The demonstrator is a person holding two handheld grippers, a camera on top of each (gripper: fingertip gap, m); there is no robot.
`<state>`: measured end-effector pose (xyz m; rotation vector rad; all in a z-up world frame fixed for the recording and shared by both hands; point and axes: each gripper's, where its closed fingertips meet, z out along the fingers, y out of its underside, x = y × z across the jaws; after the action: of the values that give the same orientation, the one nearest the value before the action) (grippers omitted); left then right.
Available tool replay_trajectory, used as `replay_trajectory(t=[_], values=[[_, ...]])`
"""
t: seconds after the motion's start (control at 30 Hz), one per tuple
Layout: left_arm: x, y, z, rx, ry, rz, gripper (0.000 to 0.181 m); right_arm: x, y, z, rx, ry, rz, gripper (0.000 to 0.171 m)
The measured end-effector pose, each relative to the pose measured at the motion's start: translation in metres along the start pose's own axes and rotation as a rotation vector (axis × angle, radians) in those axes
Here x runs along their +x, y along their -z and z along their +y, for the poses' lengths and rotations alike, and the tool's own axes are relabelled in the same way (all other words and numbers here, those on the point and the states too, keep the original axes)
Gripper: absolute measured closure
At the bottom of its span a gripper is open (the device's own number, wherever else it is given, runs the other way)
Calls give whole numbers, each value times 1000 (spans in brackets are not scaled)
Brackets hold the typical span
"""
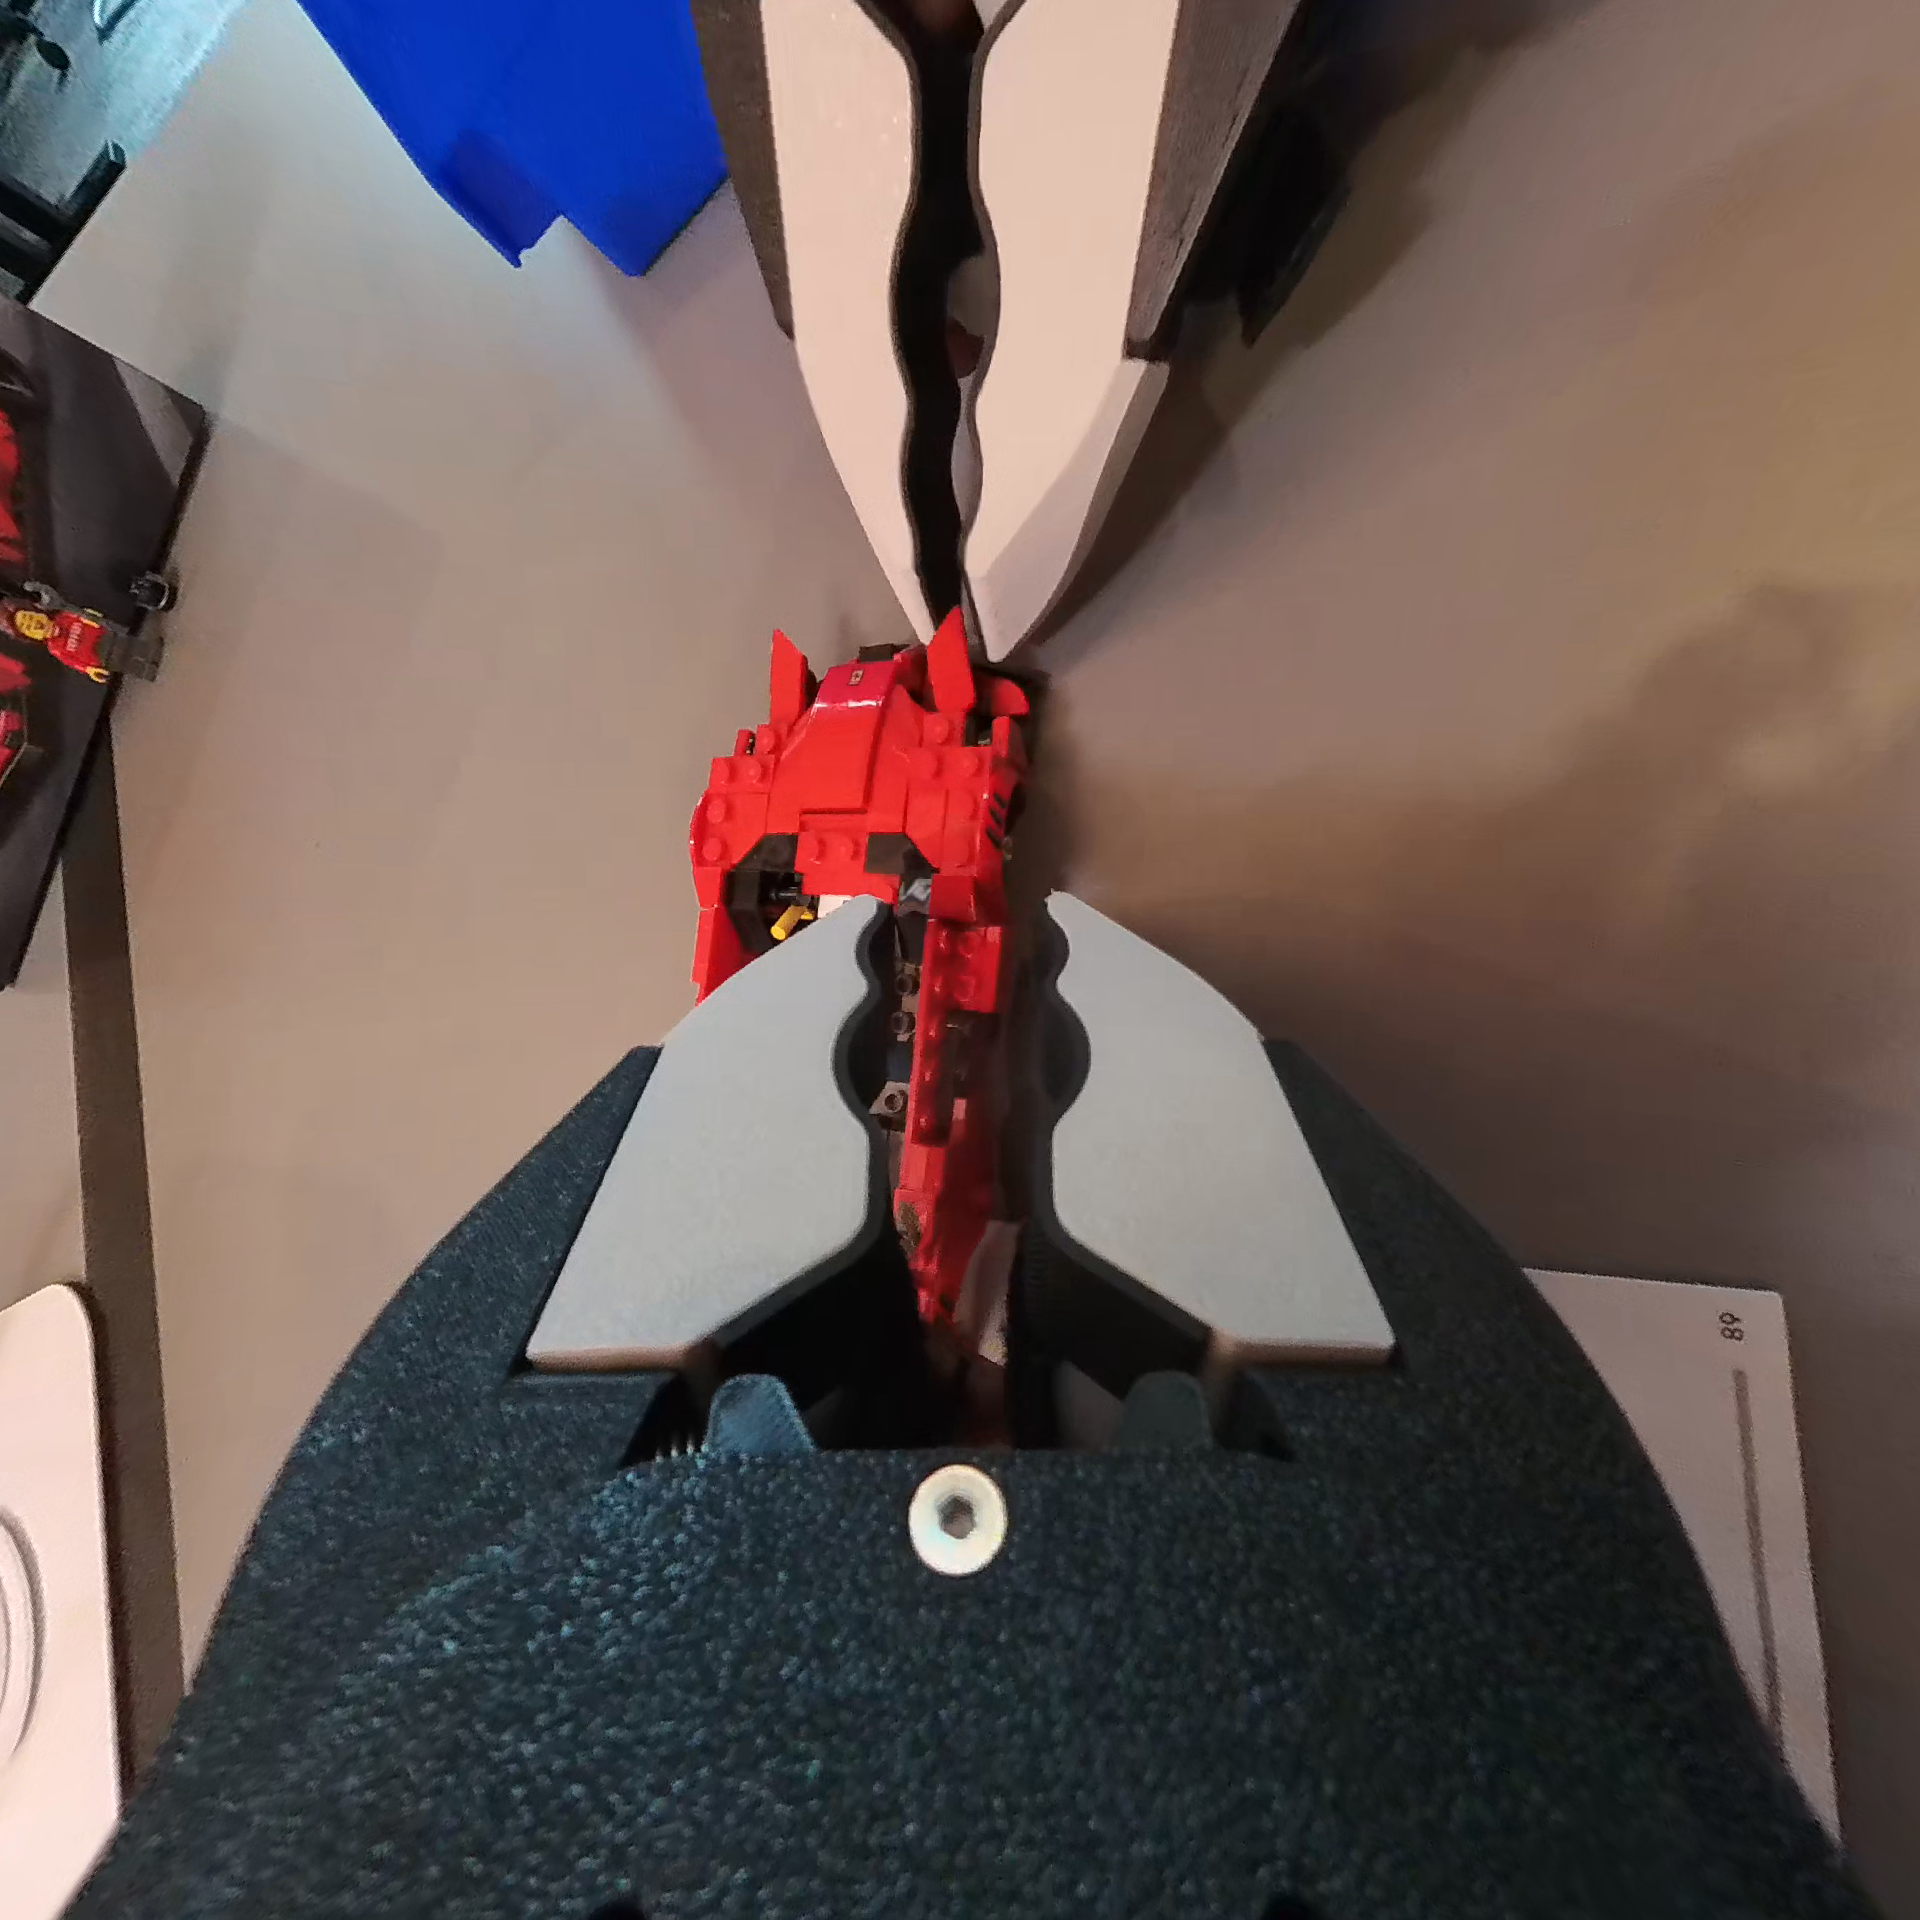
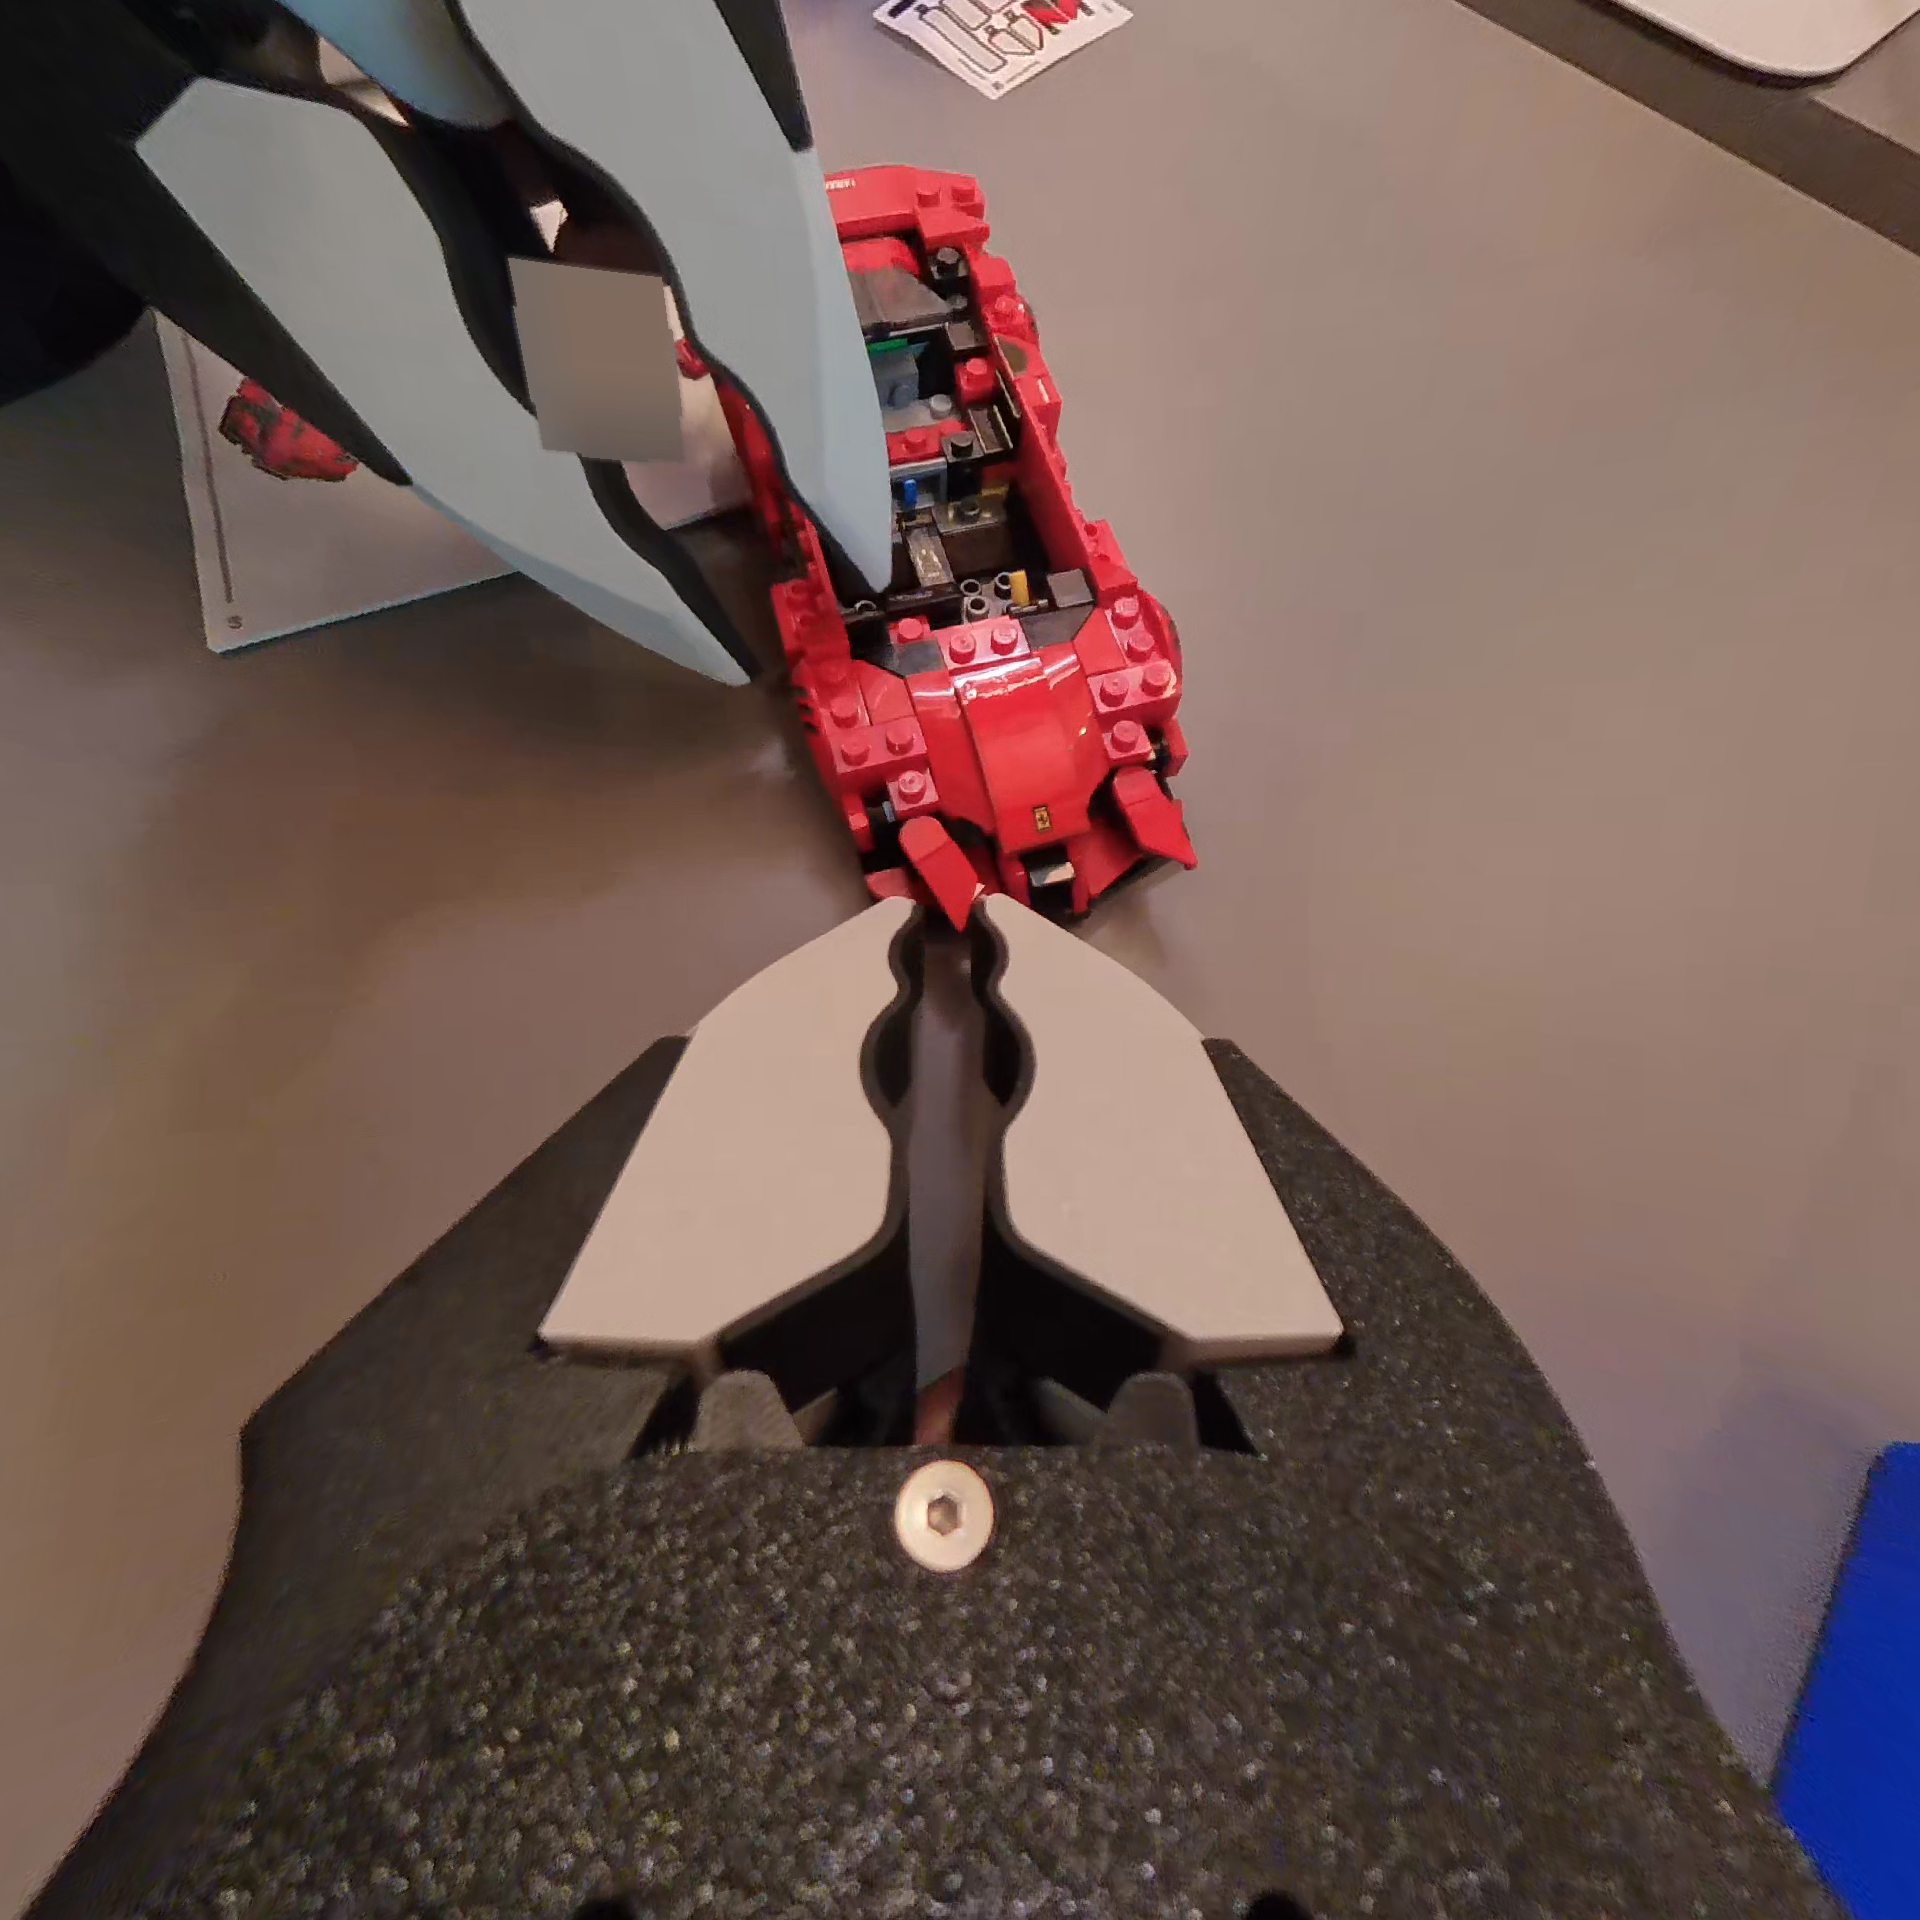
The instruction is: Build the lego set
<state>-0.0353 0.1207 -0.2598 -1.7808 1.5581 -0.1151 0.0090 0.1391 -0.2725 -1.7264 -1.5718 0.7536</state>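
Observation:
A half-built red lego car (image 1: 852, 779) stands on the grey table (image 1: 1455, 727); it also shows in the right wrist view (image 2: 1029, 727), with its roof open and its nose toward the right gripper. My left gripper (image 1: 956, 909) has one finger inside the cabin and one outside, closed on the car's side wall; the right wrist view (image 2: 805, 618) shows the same. My right gripper (image 2: 945, 912) is nearly closed, and its tips pinch the point of a red slope piece (image 2: 940, 857) on the car's nose. It comes in from the top of the left wrist view (image 1: 961, 623).
A blue bin (image 1: 540, 125) stands beyond the car. A white instruction booklet (image 2: 312, 540) lies under the left gripper. A dark box with a red minifigure (image 1: 62, 634) is at the left table edge. A sticker sheet (image 2: 1003, 36) lies behind the car. My hands' fingertips stand some 6 centimeters from each other.

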Motion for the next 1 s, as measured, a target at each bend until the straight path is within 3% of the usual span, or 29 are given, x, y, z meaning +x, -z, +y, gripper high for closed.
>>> replay_trajectory(t=[0.4, 0.73, 1.0], values=[[-1, -4, 1, -5, 43, -12, 162, -4, -1, 1, -44, -53, 62, 167], [-2, -6, 0, -7, 80, -35, 161, -13, 1, 2, -66, -237, 71, 166], [-2, -6, -1, -7, 82, -44, 160, -26, 2, 3, -47, -196, 64, 142]])
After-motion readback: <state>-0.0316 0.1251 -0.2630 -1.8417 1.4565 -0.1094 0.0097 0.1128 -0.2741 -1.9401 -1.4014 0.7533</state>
